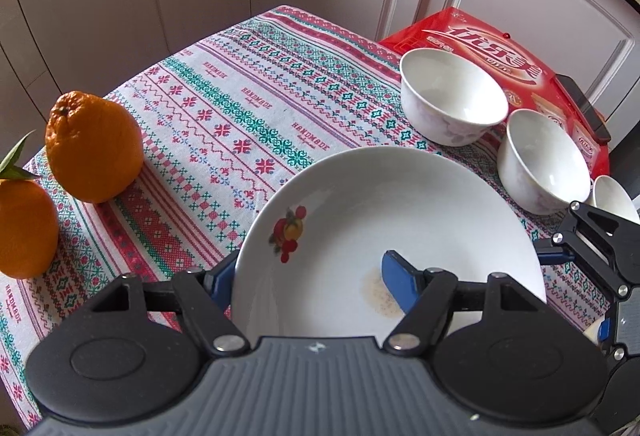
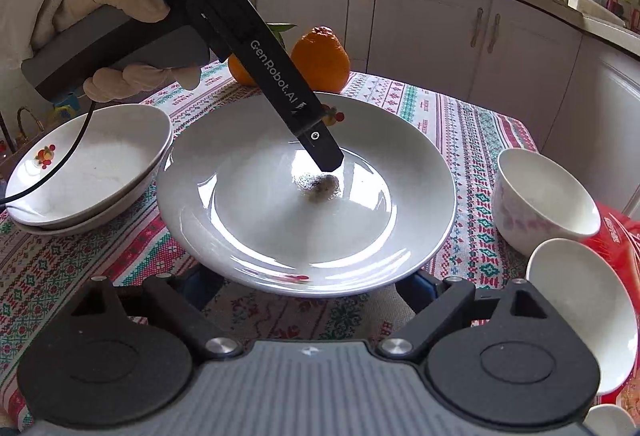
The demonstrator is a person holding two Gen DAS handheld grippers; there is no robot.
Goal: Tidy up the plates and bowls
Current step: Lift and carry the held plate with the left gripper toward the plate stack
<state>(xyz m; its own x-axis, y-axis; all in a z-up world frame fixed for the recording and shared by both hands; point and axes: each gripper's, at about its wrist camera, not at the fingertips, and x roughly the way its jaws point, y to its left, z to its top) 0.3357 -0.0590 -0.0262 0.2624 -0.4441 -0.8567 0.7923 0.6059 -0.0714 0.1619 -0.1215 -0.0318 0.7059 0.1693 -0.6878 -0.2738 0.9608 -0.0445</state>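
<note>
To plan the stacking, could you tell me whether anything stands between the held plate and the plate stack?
No object does; the plate hangs right beside the plate stack. Only the left hand-held gripper's black cable crosses over that stack.

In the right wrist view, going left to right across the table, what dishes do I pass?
Stacked fruit-print plates → large white plate that the left gripper reaches into → upright floral bowl → tilted white bowl at the right edge.
</note>
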